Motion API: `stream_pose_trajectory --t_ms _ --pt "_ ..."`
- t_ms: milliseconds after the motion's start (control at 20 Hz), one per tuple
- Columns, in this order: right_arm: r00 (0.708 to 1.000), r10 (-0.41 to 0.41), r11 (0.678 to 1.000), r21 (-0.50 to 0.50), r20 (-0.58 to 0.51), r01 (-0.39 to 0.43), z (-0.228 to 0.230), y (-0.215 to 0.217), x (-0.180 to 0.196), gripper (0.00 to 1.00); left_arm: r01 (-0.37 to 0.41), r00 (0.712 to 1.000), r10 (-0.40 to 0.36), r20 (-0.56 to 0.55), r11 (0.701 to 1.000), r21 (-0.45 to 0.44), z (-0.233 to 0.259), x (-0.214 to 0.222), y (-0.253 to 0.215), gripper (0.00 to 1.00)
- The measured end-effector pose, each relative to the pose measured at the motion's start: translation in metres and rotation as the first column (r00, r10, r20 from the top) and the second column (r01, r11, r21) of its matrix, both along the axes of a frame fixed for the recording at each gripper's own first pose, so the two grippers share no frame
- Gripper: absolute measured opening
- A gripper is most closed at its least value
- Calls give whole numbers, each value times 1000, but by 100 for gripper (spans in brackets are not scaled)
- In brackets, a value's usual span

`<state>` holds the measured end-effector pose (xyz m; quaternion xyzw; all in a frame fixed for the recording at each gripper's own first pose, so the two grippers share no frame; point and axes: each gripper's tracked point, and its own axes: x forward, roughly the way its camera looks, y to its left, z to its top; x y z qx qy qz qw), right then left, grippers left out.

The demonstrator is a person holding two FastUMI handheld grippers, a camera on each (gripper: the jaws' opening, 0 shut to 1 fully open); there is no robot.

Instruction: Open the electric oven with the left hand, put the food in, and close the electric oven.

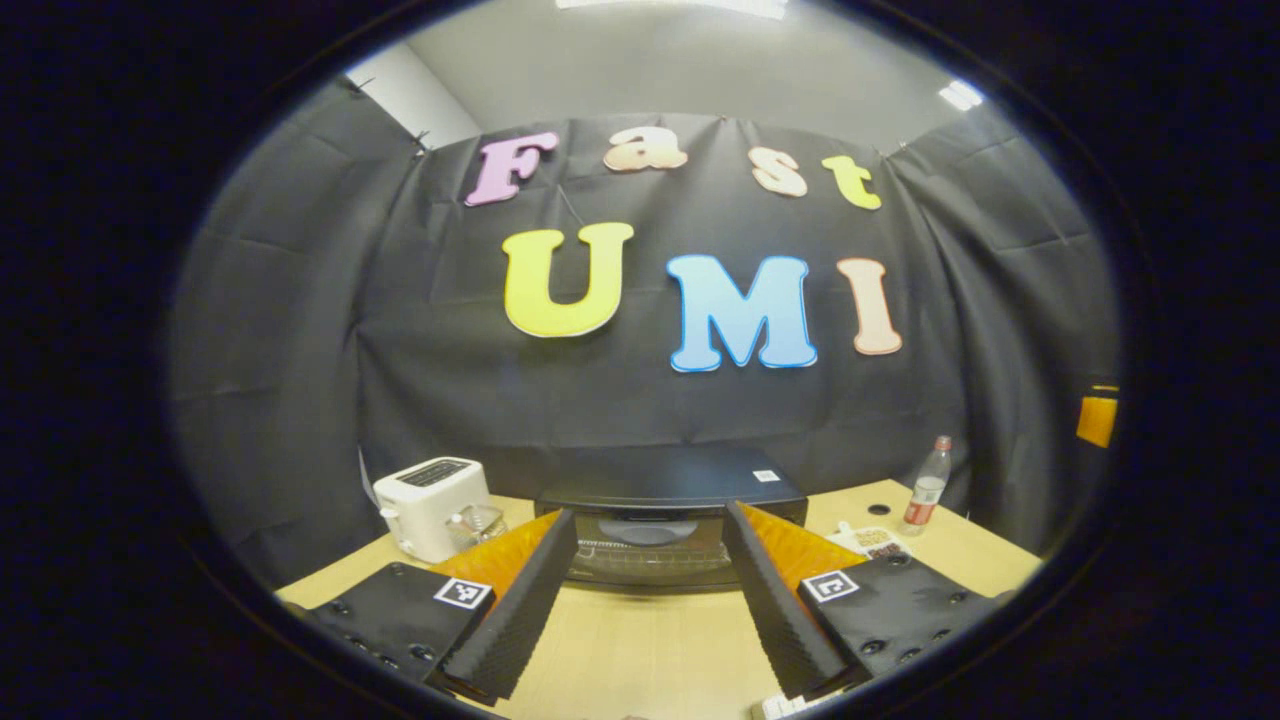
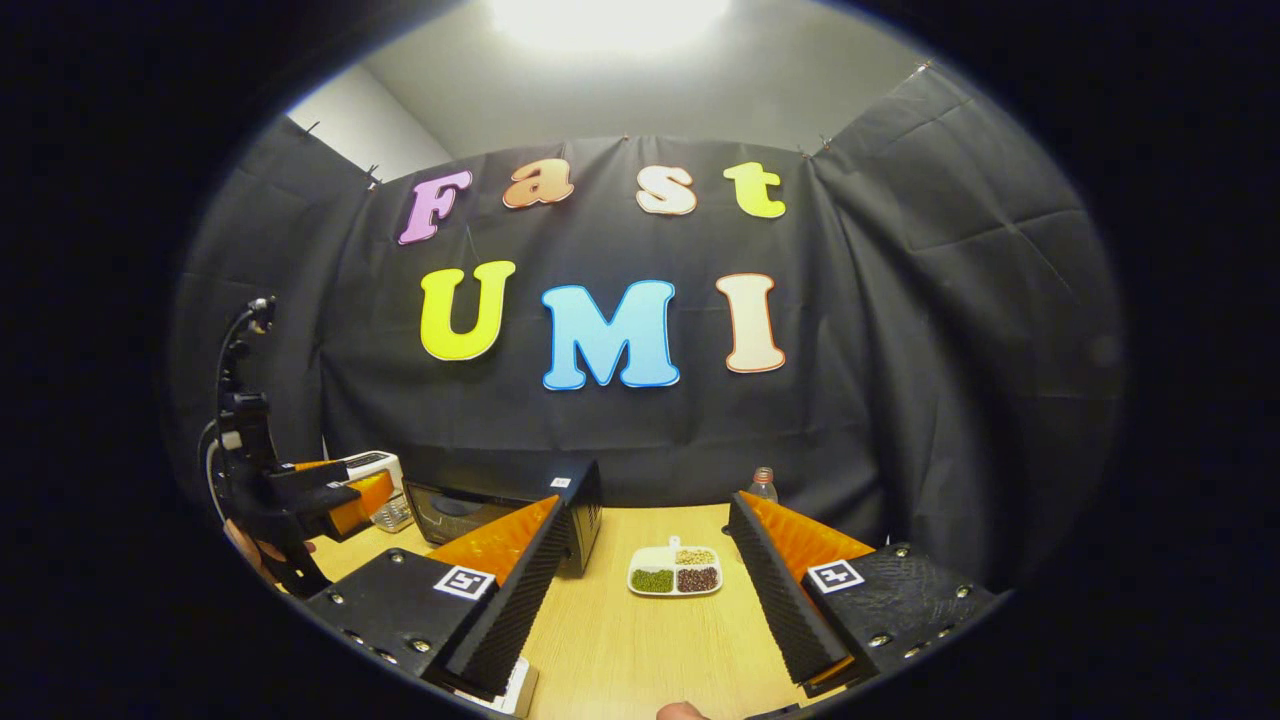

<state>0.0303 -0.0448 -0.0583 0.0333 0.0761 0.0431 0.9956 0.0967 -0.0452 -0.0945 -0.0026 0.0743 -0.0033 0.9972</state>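
We see the left tool spread wide and empty, facing the closed oven at the back of the desk. The right tool is likewise wide apart, with the food tray on the desk just right of the oven.

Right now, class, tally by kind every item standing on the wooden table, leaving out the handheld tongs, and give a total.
Electric oven: 1
Toaster: 1
Plastic bottle: 1
Divided dish of food: 1
Small clear container beside the toaster: 1
Total: 5
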Motion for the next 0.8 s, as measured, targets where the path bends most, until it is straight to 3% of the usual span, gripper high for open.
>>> stream_pose_trajectory --t_ms 150,350,650,800 --pt "1000 3 1000 11 7 -3 1 -12 -10 98 -27 999 27 16 1000 -6 23 -37 5 97" --pt "1000 3 1000 21 26 -3 5 -15 -19 98 -32 998 29 54 998 59 47 -76 19 97" --pt "999 17 1000 15 34 -18 11 14 -39 98 -50 995 42 90 995 89 71 -116 50 100" --pt "999 19 999 28 40 -20 21 30 -46 98 -37 994 29 107 997 73 82 -126 58 92"
